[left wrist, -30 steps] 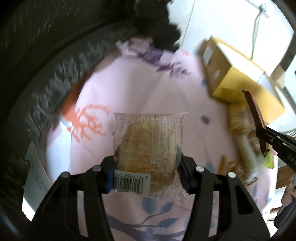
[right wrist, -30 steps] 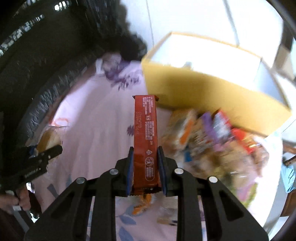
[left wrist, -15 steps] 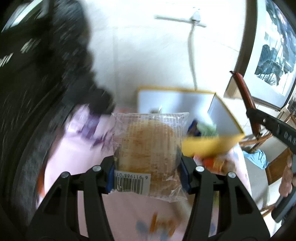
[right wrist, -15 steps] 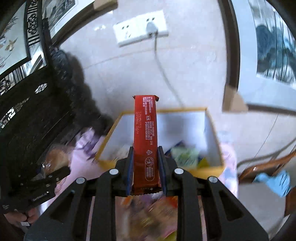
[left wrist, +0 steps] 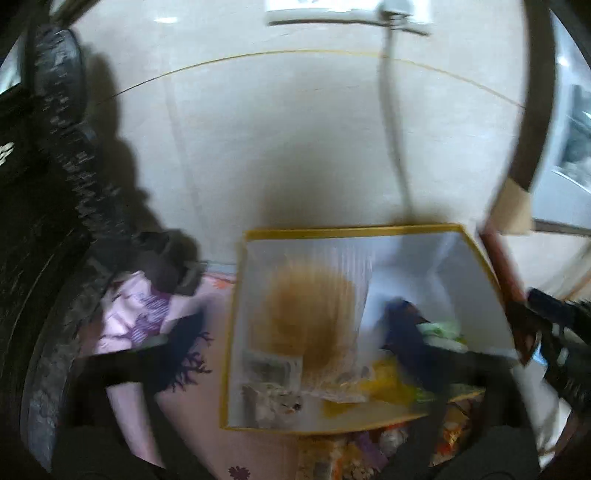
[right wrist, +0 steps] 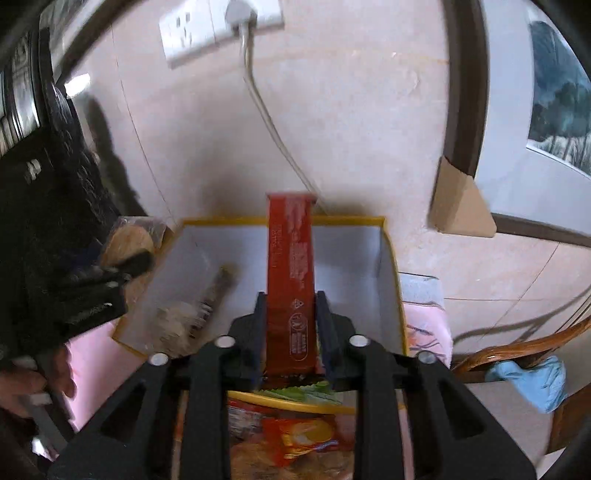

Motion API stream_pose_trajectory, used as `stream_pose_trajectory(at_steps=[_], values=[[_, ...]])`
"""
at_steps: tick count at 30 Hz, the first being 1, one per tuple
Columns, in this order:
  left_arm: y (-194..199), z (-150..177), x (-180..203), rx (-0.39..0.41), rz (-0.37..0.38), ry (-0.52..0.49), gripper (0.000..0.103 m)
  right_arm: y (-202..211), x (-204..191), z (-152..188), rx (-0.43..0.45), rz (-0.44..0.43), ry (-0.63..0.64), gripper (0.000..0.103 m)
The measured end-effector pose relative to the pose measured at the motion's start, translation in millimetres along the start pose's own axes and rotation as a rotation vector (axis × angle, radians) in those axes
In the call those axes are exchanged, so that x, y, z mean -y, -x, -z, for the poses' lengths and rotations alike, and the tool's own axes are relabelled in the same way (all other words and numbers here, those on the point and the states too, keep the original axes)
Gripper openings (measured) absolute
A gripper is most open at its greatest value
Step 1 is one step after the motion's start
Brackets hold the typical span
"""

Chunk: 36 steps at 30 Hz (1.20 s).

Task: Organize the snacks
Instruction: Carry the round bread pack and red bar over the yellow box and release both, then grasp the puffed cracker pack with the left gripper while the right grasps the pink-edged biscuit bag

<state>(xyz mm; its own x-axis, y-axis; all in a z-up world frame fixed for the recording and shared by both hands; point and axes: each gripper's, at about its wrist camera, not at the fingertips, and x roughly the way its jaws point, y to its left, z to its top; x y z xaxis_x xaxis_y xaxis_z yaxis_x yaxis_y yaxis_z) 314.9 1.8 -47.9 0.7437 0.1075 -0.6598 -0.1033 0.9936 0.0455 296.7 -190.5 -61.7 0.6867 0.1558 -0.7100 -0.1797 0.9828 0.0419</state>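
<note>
Both your grippers now open above the yellow-rimmed white box, left gripper dropping the light, soft clear-wrapped bun; right gripper fingers part around the stiff red bar, best gripped mid-length.

Right gripper jaws opening, red snack bar between, over yellow box.

the bread packet over the yellow box is a brown motion smear; left tool's fingers blurred too.

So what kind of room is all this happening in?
Probably a living or dining room at home: a framed painting and wall socket on the tiled wall, a floral tablecloth, a wooden chair.
</note>
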Motion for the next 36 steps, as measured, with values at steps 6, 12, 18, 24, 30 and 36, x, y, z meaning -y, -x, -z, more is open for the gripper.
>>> stream_pose_trajectory(at_steps=[6,12,18,24,30,36], values=[[16.9,21.7,-17.5,-0.048,-0.018,-0.044,0.101,21.5,-8.3,39.2,-0.017,-0.014,0.094,0.102],[36.1,71.8,-44.0,-0.109,-0.015,-0.093,0.101,30.7,-39.0,121.0,-0.198,-0.258,0.263,0.102],[23.4,133.5,-49.1,-0.251,0.1,-0.105,0.101,-25.4,-32.2,154.5,-0.314,-0.247,0.162,0.102],[-11.2,154.3,-22.7,-0.206,0.133,-0.249,0.101,-41.7,-8.7,162.3,-0.342,-0.251,-0.019,0.088],[-46.5,155.6,-6.6,-0.33,0.254,-0.24,0.1,-13.4,-1.1,166.7,-0.329,-0.259,-0.066,0.052],[-57.6,173.7,-1.5,-0.425,0.337,-0.236,0.05,37.7,-1.2,176.7,-0.288,-0.268,-0.1,0.052]])
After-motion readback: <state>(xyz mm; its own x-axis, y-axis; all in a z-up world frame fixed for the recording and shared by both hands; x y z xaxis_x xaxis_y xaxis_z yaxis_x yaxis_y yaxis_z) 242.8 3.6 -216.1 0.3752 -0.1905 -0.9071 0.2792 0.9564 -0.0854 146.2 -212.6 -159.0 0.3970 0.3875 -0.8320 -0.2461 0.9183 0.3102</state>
